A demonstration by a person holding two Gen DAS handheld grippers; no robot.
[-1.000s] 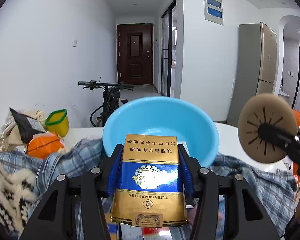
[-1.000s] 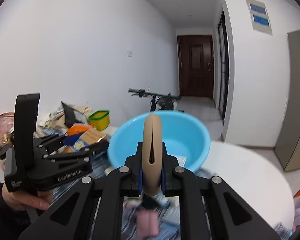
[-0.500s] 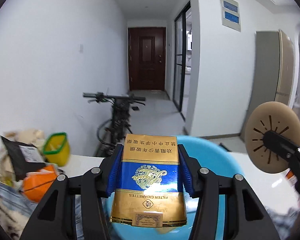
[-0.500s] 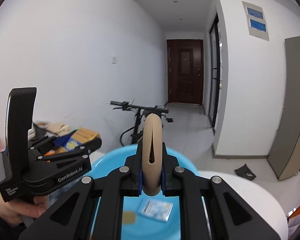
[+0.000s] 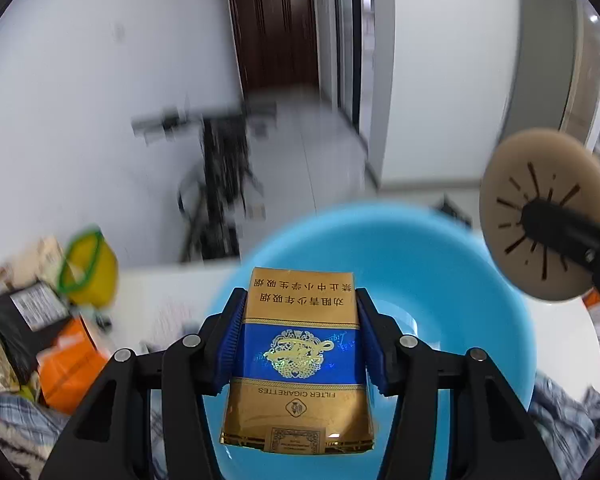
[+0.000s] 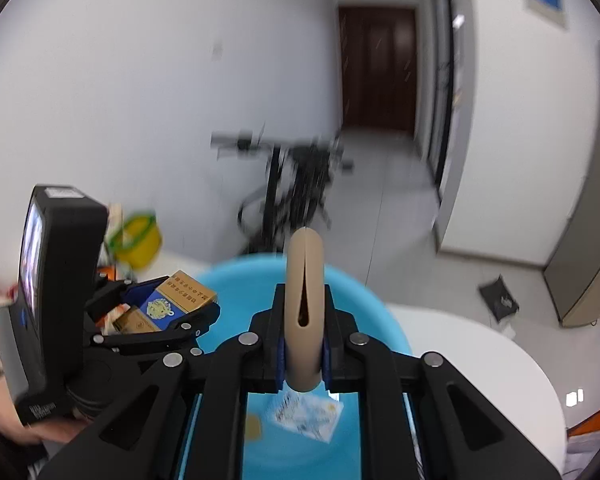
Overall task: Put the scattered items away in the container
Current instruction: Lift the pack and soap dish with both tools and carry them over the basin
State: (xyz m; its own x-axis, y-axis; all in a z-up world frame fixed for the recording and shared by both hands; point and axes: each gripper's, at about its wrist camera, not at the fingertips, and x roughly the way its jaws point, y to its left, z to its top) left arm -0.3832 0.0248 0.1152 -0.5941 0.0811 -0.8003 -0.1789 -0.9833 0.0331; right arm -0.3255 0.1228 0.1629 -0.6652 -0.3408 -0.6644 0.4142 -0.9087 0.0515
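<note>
My left gripper (image 5: 300,336) is shut on a gold and blue cigarette pack (image 5: 298,360) and holds it above the near side of the light blue basin (image 5: 460,272). My right gripper (image 6: 304,344) is shut on a tan round disc with slits (image 6: 304,312), held edge-on over the basin (image 6: 244,280). The disc also shows in the left wrist view (image 5: 540,216). The left gripper with the pack (image 6: 180,300) shows at the left of the right wrist view. A small printed packet (image 6: 308,416) and a small tan piece (image 6: 254,426) lie inside the basin.
The basin stands on a white round table (image 6: 480,360). At the left are a yellow cup with green rim (image 5: 86,264), an orange pack (image 5: 68,368), a black bag (image 5: 16,320) and plaid cloth (image 5: 560,412). A bicycle (image 6: 292,184) stands beyond.
Both grippers have moved forward and tilted down over the basin, still holding their items. The basin's inside now shows below the right gripper.
</note>
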